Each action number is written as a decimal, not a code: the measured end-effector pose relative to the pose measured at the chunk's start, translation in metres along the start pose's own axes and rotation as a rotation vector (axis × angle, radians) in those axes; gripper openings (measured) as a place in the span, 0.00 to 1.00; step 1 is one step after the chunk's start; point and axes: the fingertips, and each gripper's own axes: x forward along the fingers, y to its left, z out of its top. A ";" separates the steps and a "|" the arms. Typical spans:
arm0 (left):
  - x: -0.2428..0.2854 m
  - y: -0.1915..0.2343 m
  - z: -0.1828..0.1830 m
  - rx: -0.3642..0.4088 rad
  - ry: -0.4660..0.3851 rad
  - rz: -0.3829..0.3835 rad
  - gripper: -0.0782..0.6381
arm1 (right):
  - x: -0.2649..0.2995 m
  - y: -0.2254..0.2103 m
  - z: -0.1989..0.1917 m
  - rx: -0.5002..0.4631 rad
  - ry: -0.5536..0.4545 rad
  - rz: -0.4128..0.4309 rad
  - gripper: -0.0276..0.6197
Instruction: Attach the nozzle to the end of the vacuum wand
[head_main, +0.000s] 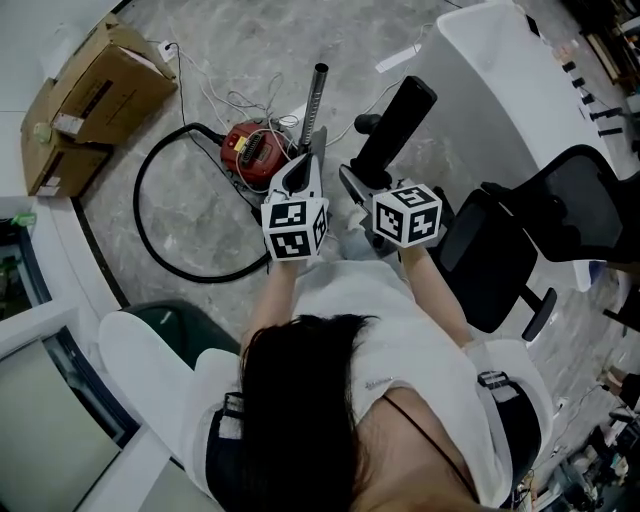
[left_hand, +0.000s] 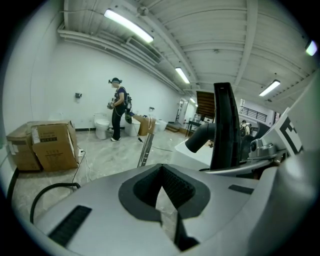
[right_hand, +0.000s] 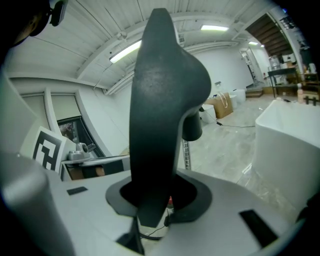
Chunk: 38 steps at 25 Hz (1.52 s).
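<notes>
Two handheld grippers reach out from the person at the middle of the head view. The left gripper has its jaws clenched together with nothing between them; its own view shows the pads meeting in front of bare floor. The right gripper is grasping the black nozzle, which rises out of its jaws toward the upper middle of the frame. In the right gripper view the nozzle's broad flat body fills the centre, with its round neck sticking out to the right. The metal vacuum wand stands just left of the nozzle, its open end pointing to the top of the frame, and the two are apart, not joined. Below and left of the wand sits the red vacuum body, with a black hose looping over the marbled floor. Cardboard boxes lie at the upper left, a white tub at the upper right, and a black office chair at the right edge.
</notes>
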 end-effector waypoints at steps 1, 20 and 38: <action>0.003 0.000 0.001 0.001 0.000 0.009 0.11 | 0.001 -0.003 0.001 0.001 0.004 0.005 0.21; 0.048 -0.022 0.010 -0.021 -0.011 0.125 0.11 | 0.009 -0.060 0.025 -0.030 0.051 0.119 0.21; 0.048 -0.010 0.015 -0.053 -0.029 0.226 0.11 | 0.020 -0.066 0.029 -0.030 0.073 0.185 0.21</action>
